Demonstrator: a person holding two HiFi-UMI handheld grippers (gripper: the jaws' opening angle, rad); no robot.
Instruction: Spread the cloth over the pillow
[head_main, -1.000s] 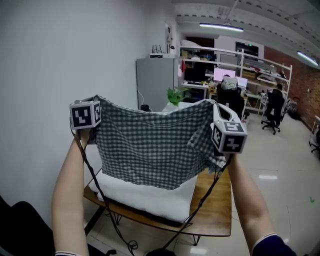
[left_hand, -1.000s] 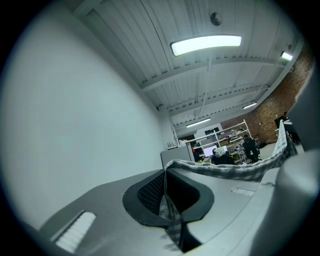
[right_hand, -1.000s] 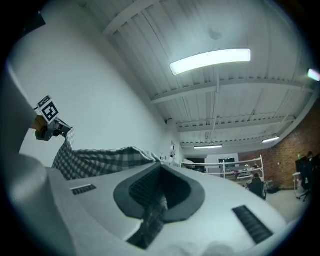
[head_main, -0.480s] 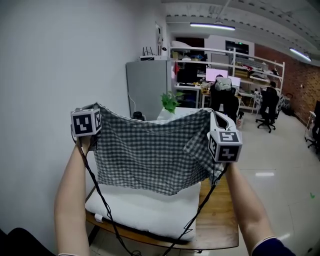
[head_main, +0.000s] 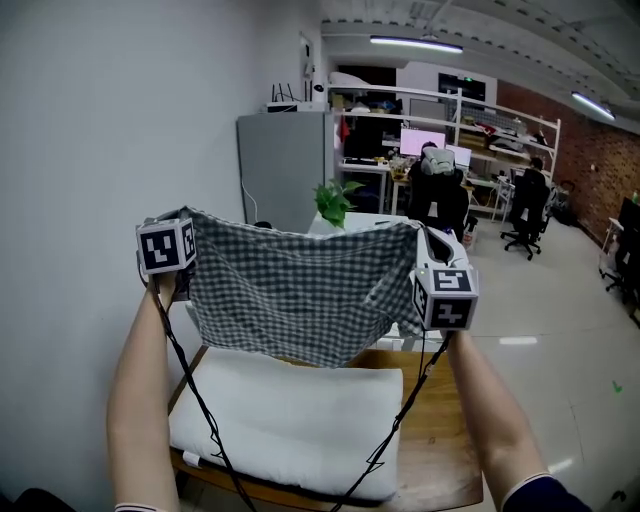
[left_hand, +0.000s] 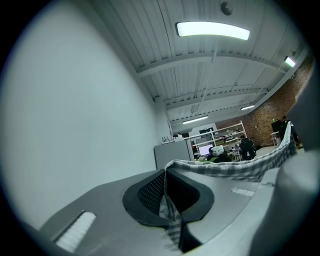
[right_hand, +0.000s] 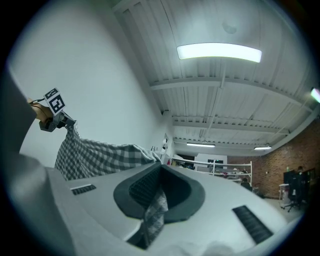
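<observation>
A grey checked cloth (head_main: 295, 290) hangs spread in the air between my two grippers, above the far end of a white pillow (head_main: 290, 415). My left gripper (head_main: 186, 218) pinches the cloth's upper left corner, and its own view shows the cloth (left_hand: 170, 212) caught between shut jaws. At the upper right corner my right gripper (head_main: 420, 232) is shut on the cloth (right_hand: 155, 210) too. The cloth's lower edge hangs over the pillow's far edge without covering it. In the right gripper view the left gripper (right_hand: 64, 121) shows at the far left with the cloth (right_hand: 95, 155) stretched from it.
The pillow lies on a wooden table (head_main: 440, 440) against a white wall (head_main: 90, 150). Black cables (head_main: 195, 400) run down from both grippers over the pillow. Beyond the table stand a grey cabinet (head_main: 280, 165), a green plant (head_main: 335, 198), desks, office chairs and seated people.
Both grippers have carried the cloth away from me, toward the pillow's far end. More of the pillow shows below the cloth's hem than a second ago.
</observation>
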